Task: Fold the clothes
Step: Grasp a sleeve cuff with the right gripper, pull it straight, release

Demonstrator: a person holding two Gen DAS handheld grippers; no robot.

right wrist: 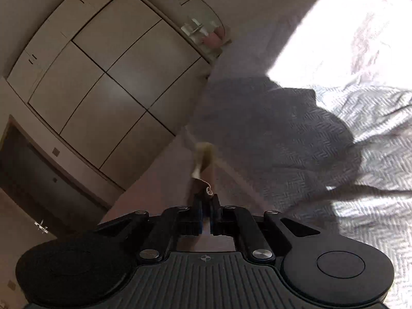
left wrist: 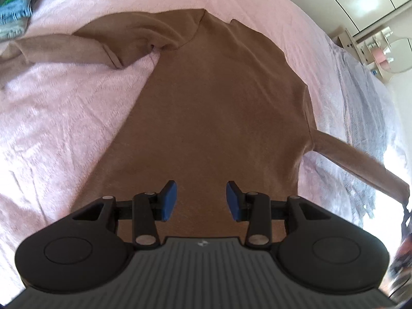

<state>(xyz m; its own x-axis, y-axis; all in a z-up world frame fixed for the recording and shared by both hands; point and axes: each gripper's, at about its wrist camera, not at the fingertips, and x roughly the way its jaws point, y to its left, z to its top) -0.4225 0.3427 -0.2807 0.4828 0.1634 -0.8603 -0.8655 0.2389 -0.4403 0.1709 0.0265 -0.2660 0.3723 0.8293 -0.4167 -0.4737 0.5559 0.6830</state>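
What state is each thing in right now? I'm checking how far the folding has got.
brown sweater: spread flat on the bed, not yet folded.
left sleeve: lying out sideways, creased.
right sleeve: pulled out taut, cuff pinched.
left gripper: open, over the hem, holding nothing.
right gripper: shut on the sleeve cuff.
pink bedspread: wrinkled.
clothes pile: stacked at the bed's corner.

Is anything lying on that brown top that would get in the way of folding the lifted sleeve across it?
Nothing visible does. The brown top lies flat and bare on the pink bedspread. The right gripper is shut on the sleeve. The left gripper hangs open over the hem, touching nothing.
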